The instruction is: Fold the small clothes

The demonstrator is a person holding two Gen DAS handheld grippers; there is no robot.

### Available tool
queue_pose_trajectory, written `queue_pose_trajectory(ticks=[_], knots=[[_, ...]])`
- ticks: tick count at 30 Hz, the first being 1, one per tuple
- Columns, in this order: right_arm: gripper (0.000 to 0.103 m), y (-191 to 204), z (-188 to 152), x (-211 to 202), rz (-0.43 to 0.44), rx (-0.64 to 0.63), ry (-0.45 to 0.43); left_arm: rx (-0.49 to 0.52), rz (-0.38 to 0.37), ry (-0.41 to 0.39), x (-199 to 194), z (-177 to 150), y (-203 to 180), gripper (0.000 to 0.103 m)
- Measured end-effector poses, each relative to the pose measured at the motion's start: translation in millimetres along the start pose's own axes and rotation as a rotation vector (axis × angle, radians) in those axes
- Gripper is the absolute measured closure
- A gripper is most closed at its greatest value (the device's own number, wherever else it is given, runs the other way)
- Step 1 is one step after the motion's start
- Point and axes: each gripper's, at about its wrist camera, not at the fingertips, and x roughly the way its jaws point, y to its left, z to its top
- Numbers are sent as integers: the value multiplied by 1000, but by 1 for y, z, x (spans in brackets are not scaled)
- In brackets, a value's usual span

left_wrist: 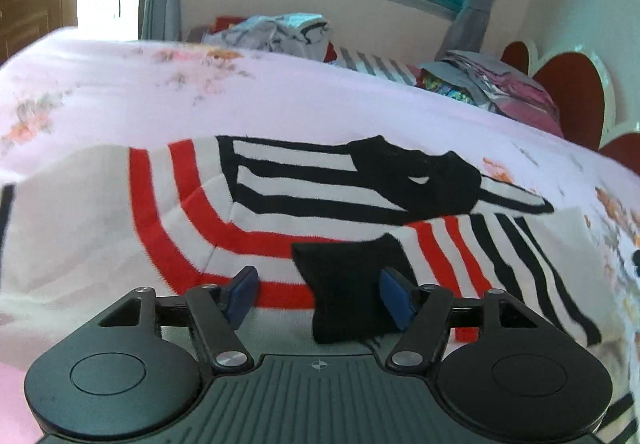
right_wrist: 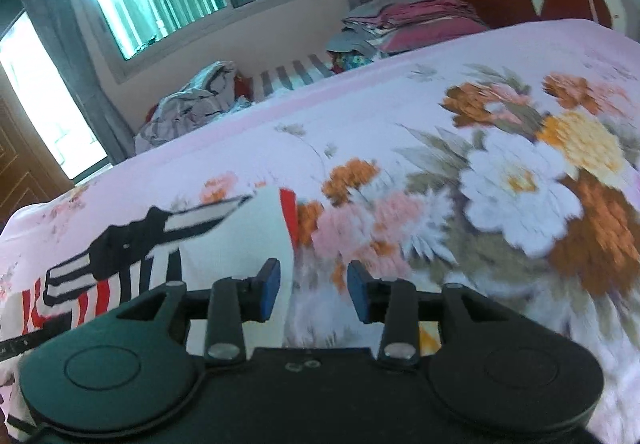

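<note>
Beside garment edge, bare bedspread (floral)

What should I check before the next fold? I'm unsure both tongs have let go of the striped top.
1. Left tongs free of cloth: cannot tell. Jaws stand apart, but the top's black cuff lies between them, against one pad.
2. Right tongs free: ok. Jaws apart, nothing between them; they sit over the bedsheet beside the top's edge.
3. Striped top lies on the bed: ok.
4. Top flat: not ok. The sleeve and black collar are bunched across the middle.
5. Room to fold: ok. The clothes pile and folded stack lie at the far side.
</note>
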Motion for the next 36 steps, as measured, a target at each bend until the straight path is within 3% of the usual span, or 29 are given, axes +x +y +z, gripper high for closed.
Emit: queue_pose_trajectory(ticks=[1,5,6,7,9,10,11,12,14,16,18,19,21,22,23,26,29,31,33,35,36], knots=[[65,0,5,8,13,-2,4,-22,-16,8,6,2,2,38],[57,-2,18,49,43,-8,51,-77,-53,41,31,5,5,68],[57,-5,20,58,71,13,70,-73,-58,42,33,5,4,85],[57,-7,22,67,95,33,90,-76,-68,48,36,5,5,93],[64,-9,23,80,125,51,109,-77,-85,42,36,4,4,96],[74,-5,22,81,115,21,95,-55,-77,15,32,3,2,96],[95,5,22,79,82,-62,79,-38,-74,-29,25,1,0,96],[95,15,19,78,33,-151,59,-13,-59,-49,21,-1,-2,96],[98,15,11,89,-31,-175,91,5,-4,-21,29,-8,-4,96],[98,15,14,86,-31,-176,81,-13,-2,-25,30,-7,-3,96],[91,20,16,75,-52,-199,44,13,10,-17,31,-5,-7,95],[89,21,18,70,-53,-204,23,23,21,-16,30,-4,-8,91],[86,21,22,58,-34,-206,-6,48,120,-54,19,-1,-10,64],[86,23,23,54,-23,-212,-11,76,188,-108,9,-1,-14,58],[87,26,23,51,-4,-226,-10,102,196,-146,2,1,-19,58],[88,45,21,59,75,-303,48,163,60,-149,0,9,-54,58],[88,76,8,70,148,-388,95,215,-62,-54,28,14,-99,58],[89,90,1,76,160,-443,99,251,-77,-26,46,12,-119,58],[95,87,4,85,53,-466,84,254,-44,12,61,13,-120,58],[99,59,21,97,-68,-383,92,215,-20,20,64,13,-103,58],[103,45,29,103,-86,-343,111,210,-12,21,63,13,-96,58]])
